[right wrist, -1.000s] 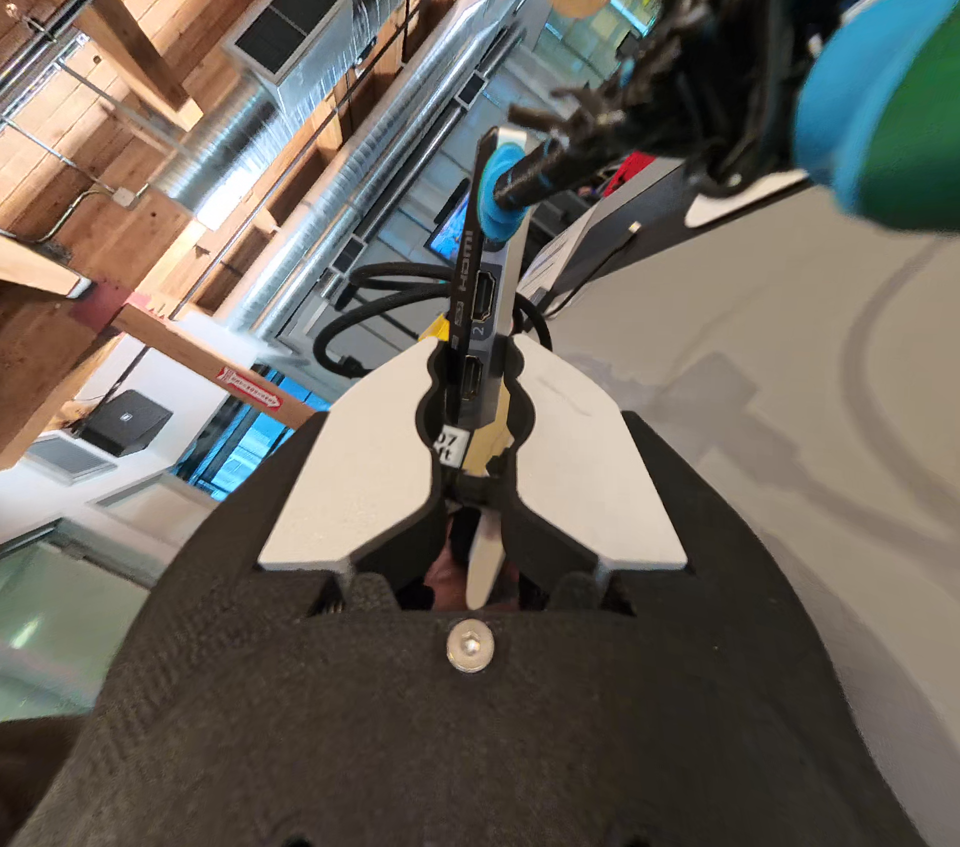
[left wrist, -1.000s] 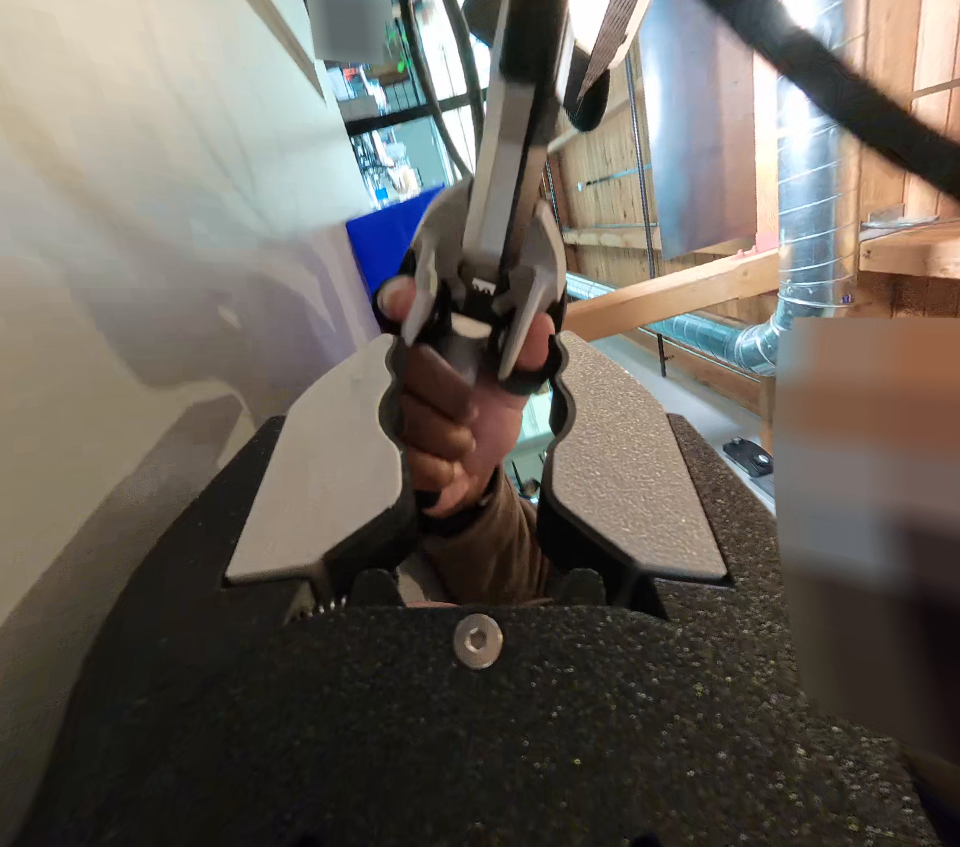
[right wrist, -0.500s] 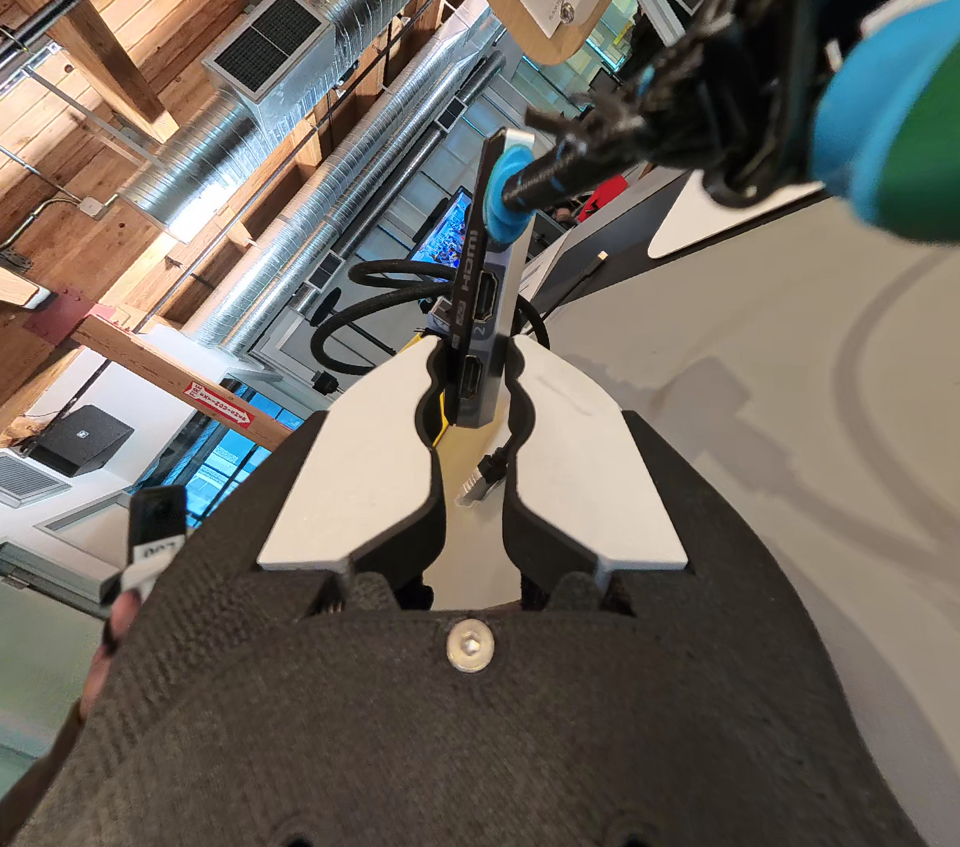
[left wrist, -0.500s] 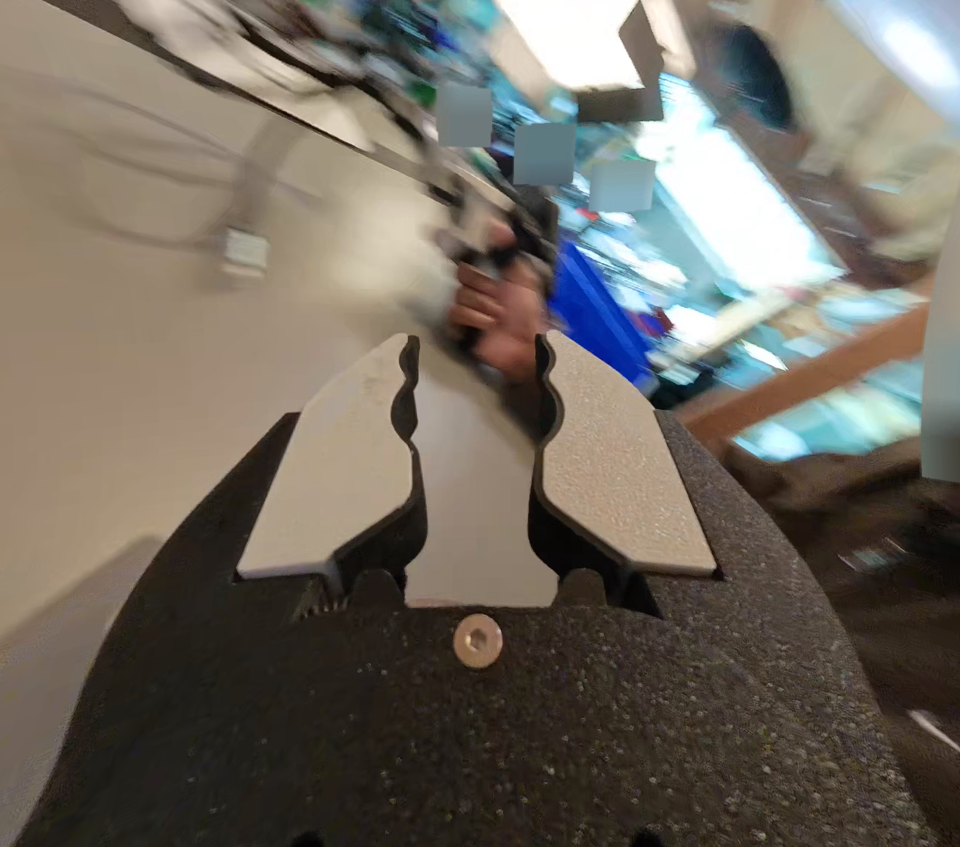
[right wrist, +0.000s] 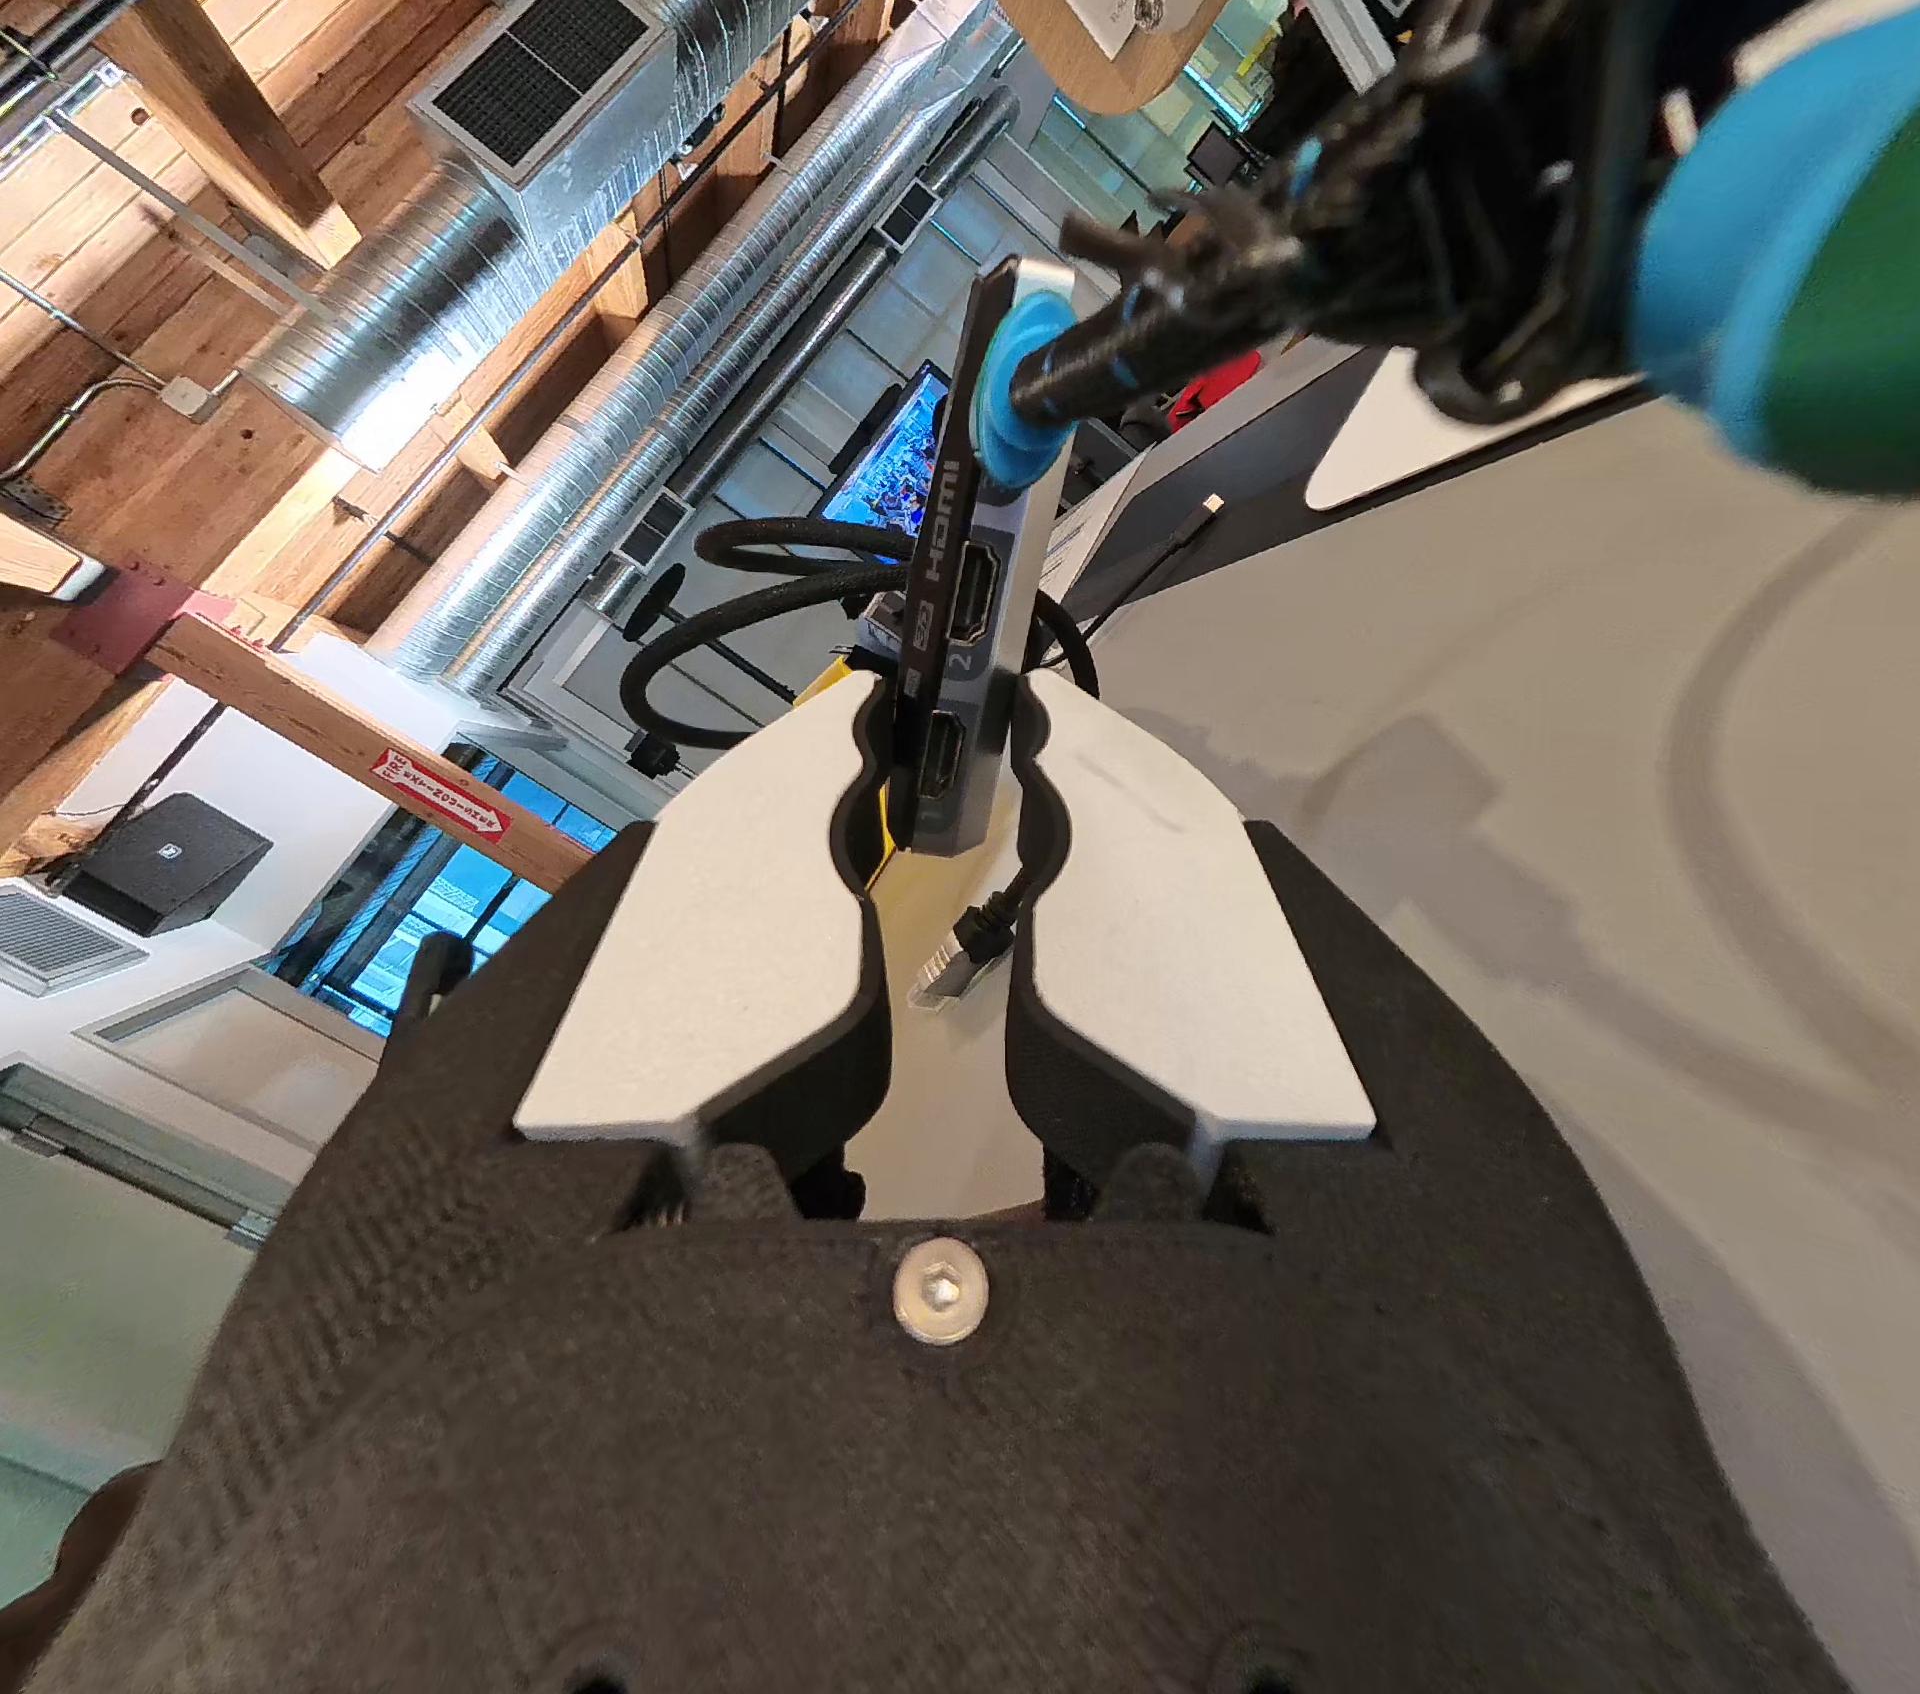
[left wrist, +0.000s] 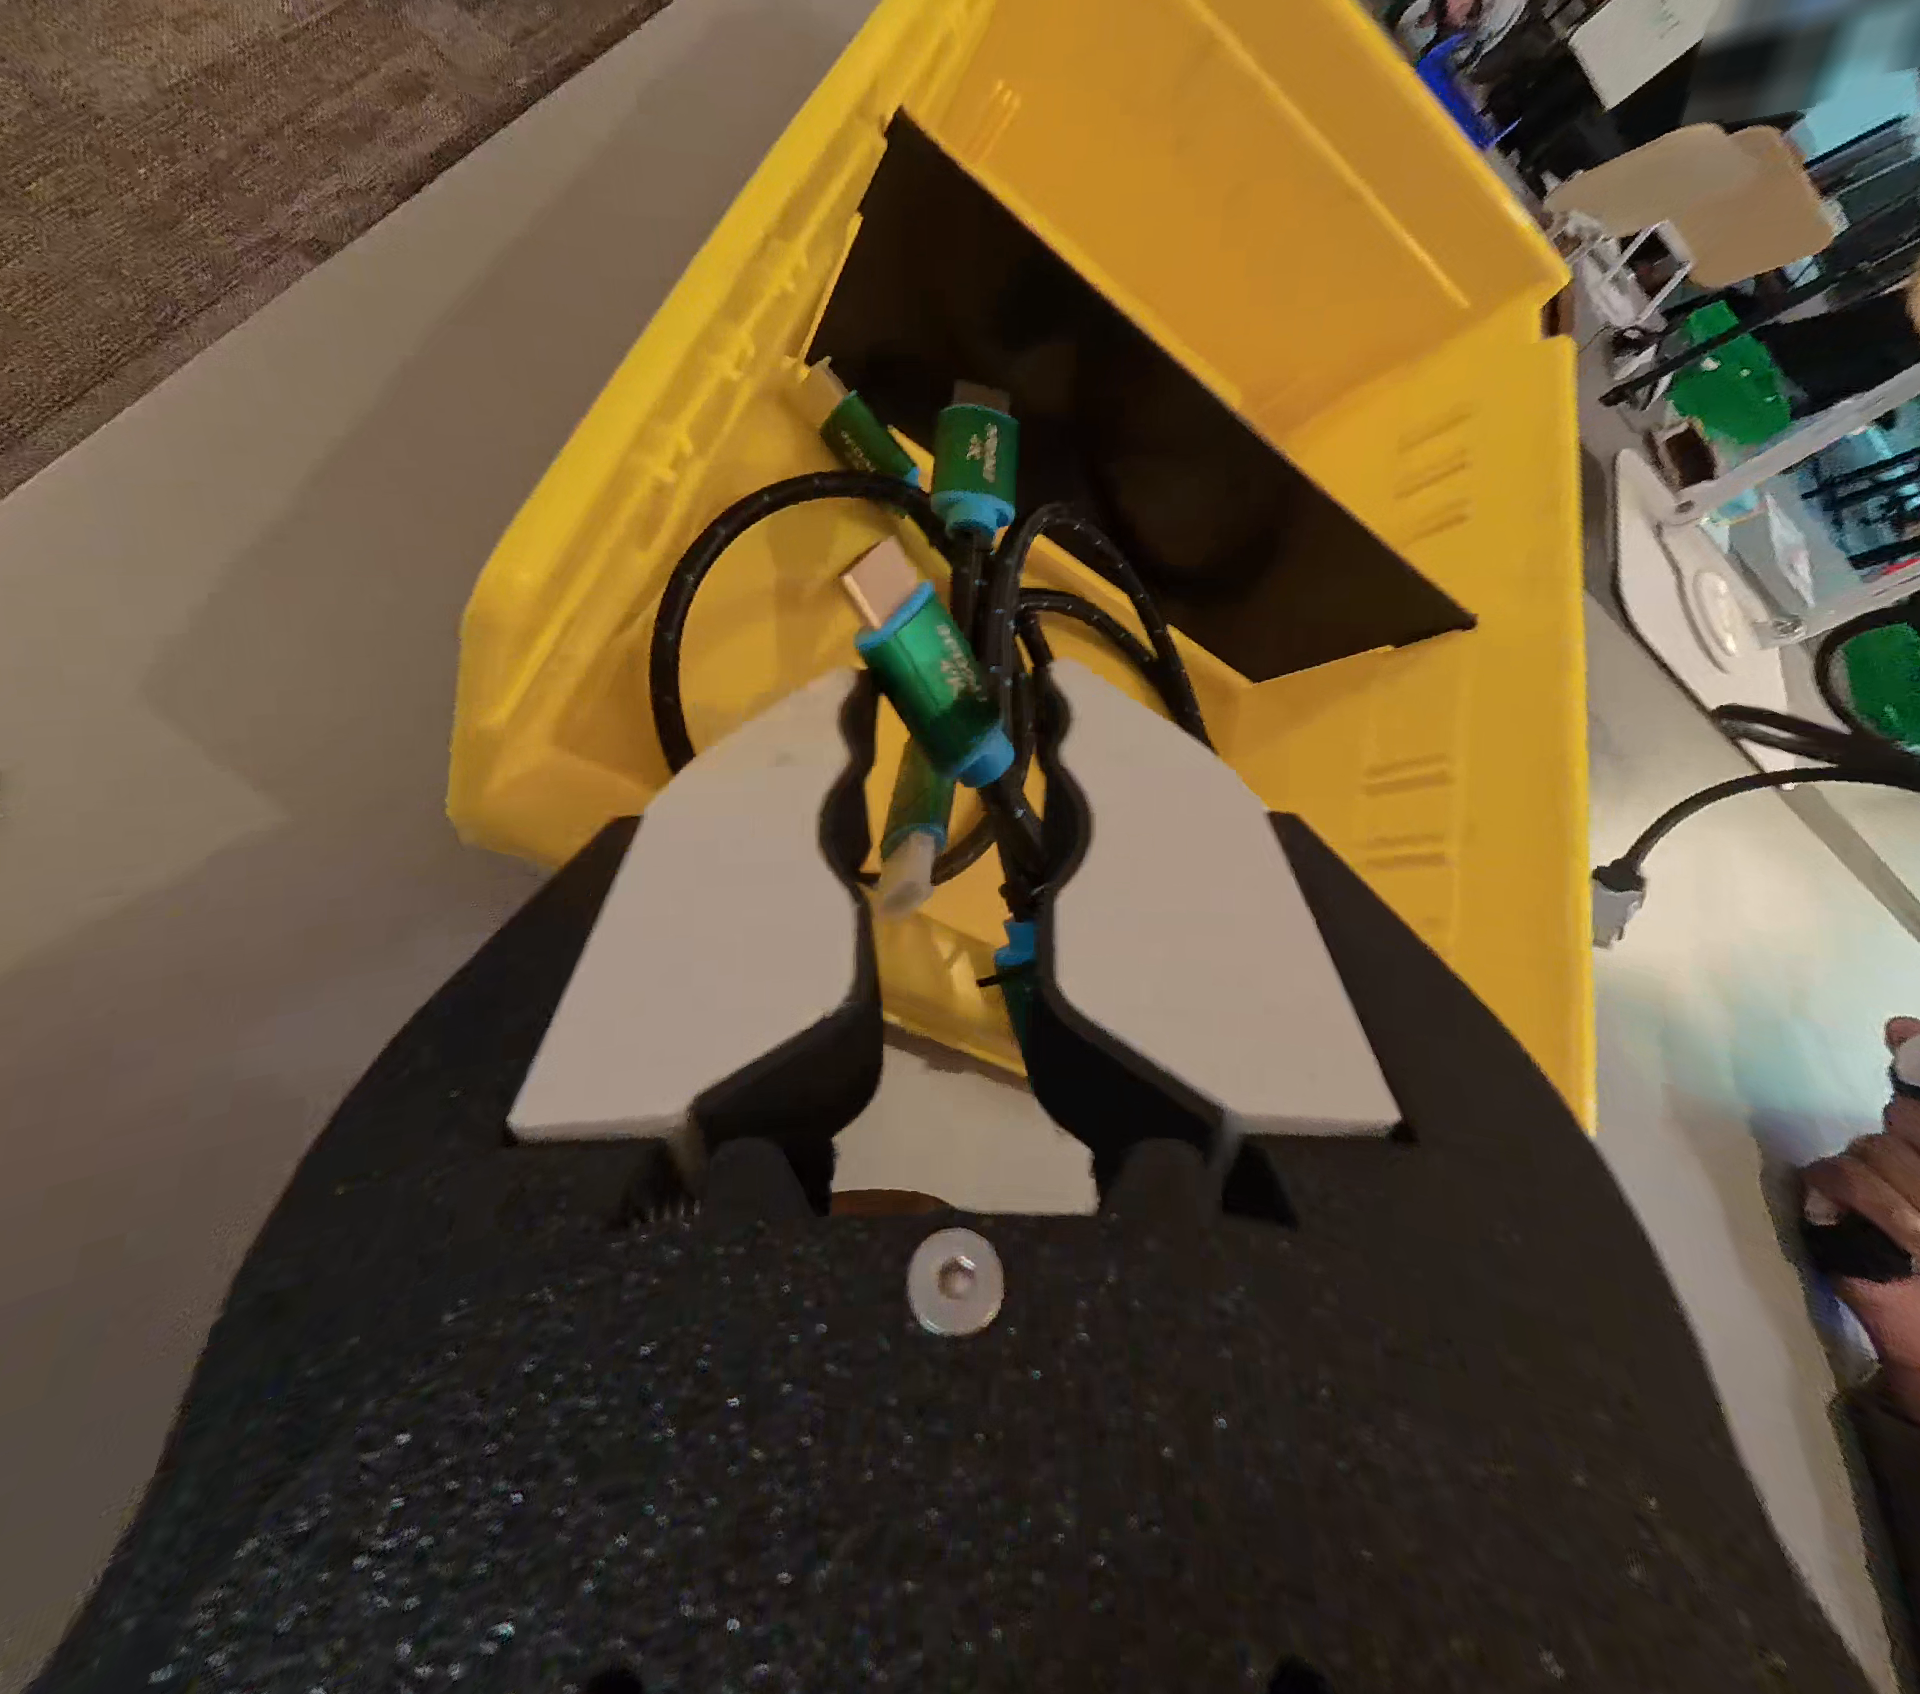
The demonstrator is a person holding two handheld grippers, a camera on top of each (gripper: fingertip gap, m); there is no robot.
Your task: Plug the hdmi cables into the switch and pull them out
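the left gripper (left wrist: 956, 709) has swung round: a second ago it looked across at the other hand with its jaws wider and nothing of its own between them, and now it looks down on a yellow bin (left wrist: 1195, 117) on the table (left wrist: 260, 709), its jaws drawn in around a bundle of black cables (left wrist: 1003, 605). one green plug (left wrist: 925, 678) of the bundle lies aslant between the fingertips, its gold end poking out just ahead of the left finger, and two more green plugs stand farther ahead, over the bin's dark opening. the strands run against the right finger; the picture is a little smeared, so the pads seem to be pinching the bundle rather than plainly doing so. a loop of cable bulges out ahead and to the left of the jaws. the right gripper (right wrist: 951, 709) has not changed: its jaws stay clamped on the flat sides of a grey hub (right wrist: 961, 605), which stands on out ahead of the fingertips. a blue-collared connector (right wrist: 1013, 387) sits in the hub's far end, its cord (right wrist: 1143, 335) leading off to the right.
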